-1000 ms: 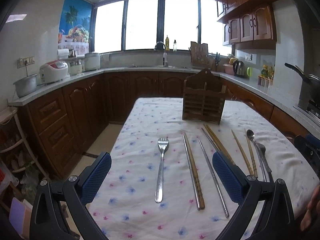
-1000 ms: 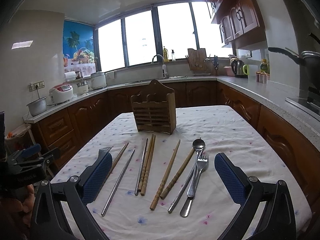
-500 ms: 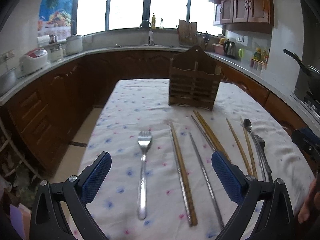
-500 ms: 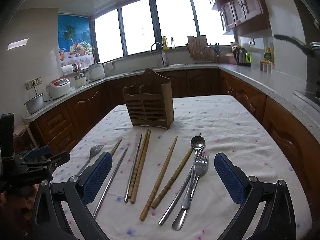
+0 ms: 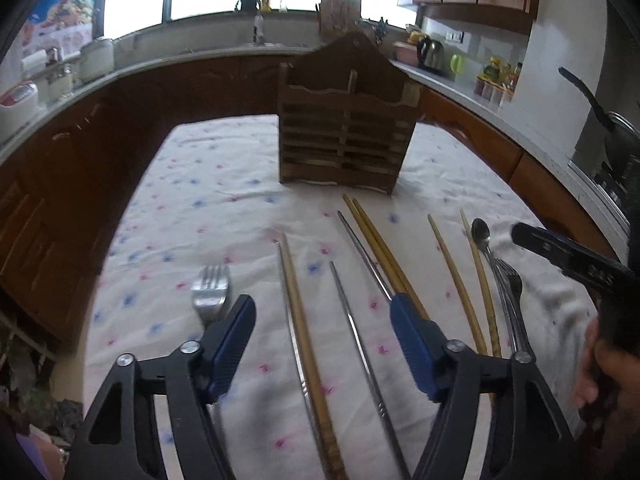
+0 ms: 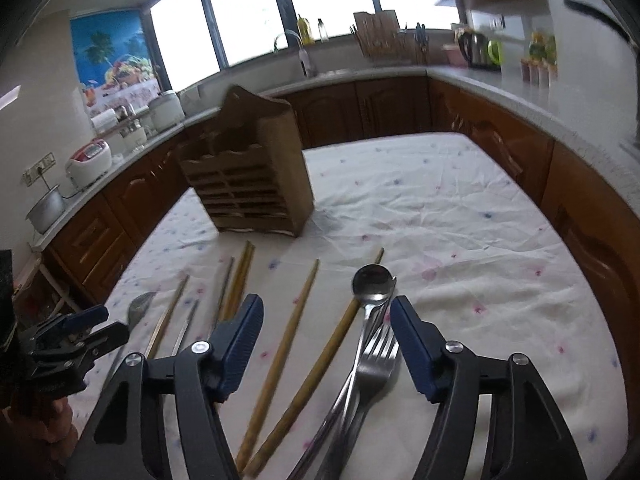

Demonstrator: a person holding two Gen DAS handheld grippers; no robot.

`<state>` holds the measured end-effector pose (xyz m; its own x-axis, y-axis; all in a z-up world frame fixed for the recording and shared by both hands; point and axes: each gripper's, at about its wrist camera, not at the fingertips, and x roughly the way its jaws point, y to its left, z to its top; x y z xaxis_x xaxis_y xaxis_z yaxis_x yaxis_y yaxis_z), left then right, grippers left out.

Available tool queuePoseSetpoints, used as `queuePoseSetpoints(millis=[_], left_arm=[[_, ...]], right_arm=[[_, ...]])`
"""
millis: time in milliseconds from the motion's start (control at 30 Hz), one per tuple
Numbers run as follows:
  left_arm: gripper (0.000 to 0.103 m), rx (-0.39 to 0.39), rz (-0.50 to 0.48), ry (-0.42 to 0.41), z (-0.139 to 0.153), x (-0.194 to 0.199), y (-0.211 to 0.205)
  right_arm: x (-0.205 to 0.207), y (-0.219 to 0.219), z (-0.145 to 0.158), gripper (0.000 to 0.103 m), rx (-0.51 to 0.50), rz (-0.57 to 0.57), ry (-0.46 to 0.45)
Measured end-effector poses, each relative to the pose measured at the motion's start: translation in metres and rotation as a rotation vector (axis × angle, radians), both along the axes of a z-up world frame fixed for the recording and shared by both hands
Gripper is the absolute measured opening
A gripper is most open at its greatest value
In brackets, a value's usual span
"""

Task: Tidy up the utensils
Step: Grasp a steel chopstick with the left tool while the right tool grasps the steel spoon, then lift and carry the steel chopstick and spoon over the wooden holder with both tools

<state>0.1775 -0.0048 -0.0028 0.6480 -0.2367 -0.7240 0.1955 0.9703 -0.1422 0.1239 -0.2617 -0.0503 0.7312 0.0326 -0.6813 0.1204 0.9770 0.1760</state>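
- The left gripper (image 5: 323, 330), with blue ribbed pads on black arms, has its jaws spread wide and empty; they straddle a pale wooden chopstick paired with a thin steel one (image 5: 299, 332), and a second steel chopstick (image 5: 352, 320) lies between the pads too.
- Just outside the left pad, at about 10 o'clock from the jaw gap, lies a stainless steel fork (image 5: 211, 294), tines pointing away.
- The right gripper (image 6: 326, 338) is likewise open and holds nothing; between its pads lie two tan wooden chopsticks (image 6: 316, 352) and, near the right pad, a steel spoon (image 6: 372, 284) stacked on a second steel fork (image 6: 378, 354).
- At 12 o'clock from both grippers, well apart from the pads, stands the slatted brown wooden utensil holder (image 5: 346, 120) on the white floral tablecloth (image 6: 460, 240); its compartments look empty.
- Nothing appears stowed yet, so my judgement is that the step in hand is choosing and pinching a first piece.
- To do it well, centre one piece, or one matched pair, in the gap rather than several; these thin rods lie flat, so the pads should come low to the cloth and close near mid-length to limit tipping.
- The spoon and fork overlap, so pinching one may drag the other.
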Motion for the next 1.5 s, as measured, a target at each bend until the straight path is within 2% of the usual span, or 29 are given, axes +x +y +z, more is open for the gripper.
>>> queuePoseSetpoints(millis=[267,333,367,400,433,533,633,733,767,833,867,900,933,1200,1500], left_arm=[[0.056,0.049,-0.046,0.074,-0.011,0.036,-0.009],[0.051,0.069,-0.060,0.100,-0.015,0.045,-0.015],[0.044,0.080,-0.070,0.114,-0.018,0.050,-0.020],[0.033,0.087,-0.079,0.127,-0.021,0.053,-0.024],[0.030,0.096,-0.088,0.147,-0.025,0.059,-0.029],[0.030,0.129,-0.091,0.182,-0.034,0.070,-0.035],[0.030,0.162,-0.096,0.175,-0.037,0.078,-0.043],[0.029,0.179,-0.108,0.165,-0.039,0.080,-0.049],[0.027,0.183,-0.112,0.161,-0.040,0.080,-0.050],[0.019,0.169,-0.109,0.154,-0.040,0.079,-0.050],[0.007,0.162,-0.110,0.155,-0.040,0.078,-0.049],[0.006,0.153,-0.112,0.159,-0.040,0.077,-0.047],[0.006,0.137,-0.113,0.163,-0.039,0.078,-0.045],[0.003,0.061,-0.115,0.130,-0.026,0.066,-0.037],[0.003,-0.023,-0.112,0.013,0.023,0.032,-0.012]], right_arm=[[0.036,-0.032,-0.018,0.060,0.063,0.002,0.084],[0.042,-0.036,-0.024,0.058,0.068,0.009,0.108],[0.045,-0.037,-0.026,0.056,0.071,0.011,0.113],[0.048,-0.039,-0.029,0.054,0.078,0.016,0.125],[0.050,-0.040,-0.032,0.054,0.083,0.019,0.137],[0.055,-0.042,-0.037,0.050,0.085,0.031,0.159],[0.058,-0.042,-0.041,0.046,0.090,0.048,0.171],[0.062,-0.041,-0.041,0.037,0.079,0.060,0.174],[0.062,-0.041,-0.042,0.030,0.073,0.061,0.178],[0.062,-0.041,-0.042,0.029,0.063,0.065,0.174],[0.062,-0.041,-0.042,0.027,0.064,0.065,0.172],[0.060,-0.042,-0.040,0.011,0.071,0.062,0.164],[0.059,-0.044,-0.039,0.005,0.082,0.056,0.159],[0.044,-0.041,-0.015,0.004,0.091,0.055,0.099],[0.026,-0.028,0.029,0.004,0.065,0.068,0.000]])
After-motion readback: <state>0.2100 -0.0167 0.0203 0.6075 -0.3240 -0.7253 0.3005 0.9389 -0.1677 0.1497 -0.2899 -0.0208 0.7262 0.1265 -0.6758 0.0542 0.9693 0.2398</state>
